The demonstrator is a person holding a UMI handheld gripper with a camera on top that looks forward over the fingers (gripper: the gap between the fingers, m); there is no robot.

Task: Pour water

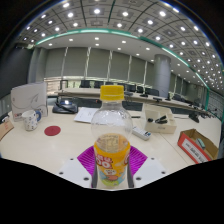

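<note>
The hand-held gripper (112, 160) pinches the yellow-capped bottle (111, 135) upright above the tabletop (60, 138). Pouring seems not begun; next, I'd guess, carry it to a cup.

Bright, even indoor light from rows of ceiling lamps (100, 12). The white counter (50, 140) shows soft glare. Strong wide-angle bending curves walls and ceiling; distant office looks slightly soft.

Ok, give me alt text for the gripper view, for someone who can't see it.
A clear bottle with a yellow cap and orange label stands between the tongs, their pink pads at its base. It is over a pale table in a large office, with a red coaster to one side.
</note>
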